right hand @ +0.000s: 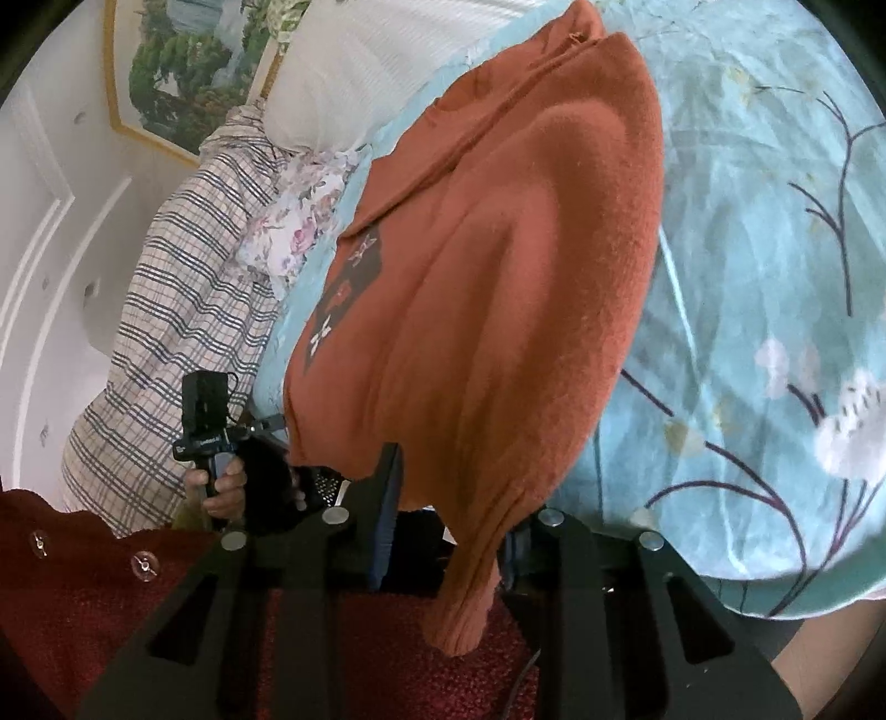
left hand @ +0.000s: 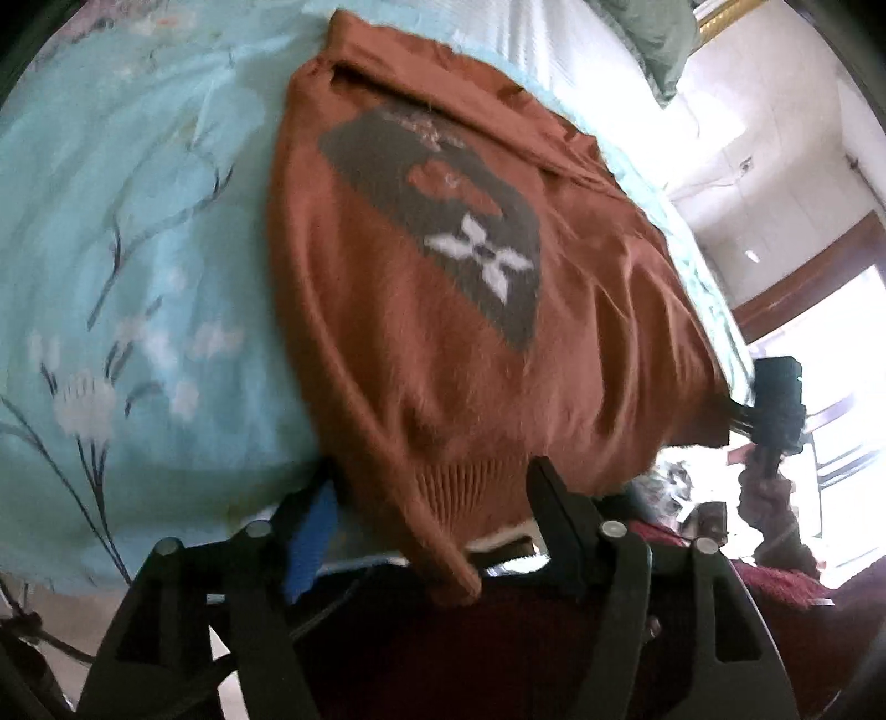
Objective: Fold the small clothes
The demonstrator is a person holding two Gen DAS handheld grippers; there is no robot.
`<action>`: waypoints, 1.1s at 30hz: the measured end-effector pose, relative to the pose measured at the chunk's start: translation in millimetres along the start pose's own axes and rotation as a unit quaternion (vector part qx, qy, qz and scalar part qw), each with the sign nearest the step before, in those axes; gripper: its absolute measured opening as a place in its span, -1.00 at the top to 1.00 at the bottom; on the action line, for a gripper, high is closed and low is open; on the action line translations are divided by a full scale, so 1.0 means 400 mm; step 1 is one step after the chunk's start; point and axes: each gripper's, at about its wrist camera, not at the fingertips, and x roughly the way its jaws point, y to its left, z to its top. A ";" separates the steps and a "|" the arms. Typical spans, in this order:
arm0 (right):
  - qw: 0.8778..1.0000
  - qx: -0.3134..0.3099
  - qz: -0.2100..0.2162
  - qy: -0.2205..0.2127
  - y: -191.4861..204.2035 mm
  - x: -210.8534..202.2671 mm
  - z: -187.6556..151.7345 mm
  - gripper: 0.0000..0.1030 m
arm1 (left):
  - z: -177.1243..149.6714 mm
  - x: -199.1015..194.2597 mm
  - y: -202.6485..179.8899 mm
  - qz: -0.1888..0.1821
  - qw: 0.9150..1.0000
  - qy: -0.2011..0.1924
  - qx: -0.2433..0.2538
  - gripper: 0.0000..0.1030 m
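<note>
A rust-orange sweater with a grey patch and a white flower motif lies spread on the bed, its ribbed hem at the near edge. One sleeve hangs down over that edge. My left gripper stands open, its fingers wide on either side of the hem and sleeve. In the right wrist view the same sweater bulges up, and my right gripper is shut on its near edge where the other sleeve droops between the fingers. Each gripper shows in the other's view, held in a hand.
A light blue floral bedsheet covers the bed. A plaid cloth, a floral cloth and a white pillow lie beyond the sweater. A green pillow sits at the far end. The person's dark red garment is below.
</note>
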 end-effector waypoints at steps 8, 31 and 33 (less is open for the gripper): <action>1.000 -0.019 0.007 -0.008 0.015 -0.015 -0.012 0.44 | -0.022 0.003 0.002 0.041 0.998 0.007 0.050 0.84; 0.983 -0.032 0.068 -0.166 0.083 -0.133 0.244 0.85 | 0.240 -0.151 -0.085 -0.096 0.975 -0.199 0.029 0.87; 0.984 -0.030 0.066 -0.162 0.081 -0.131 0.238 0.85 | 0.242 -0.147 -0.079 -0.093 0.975 -0.197 0.028 0.86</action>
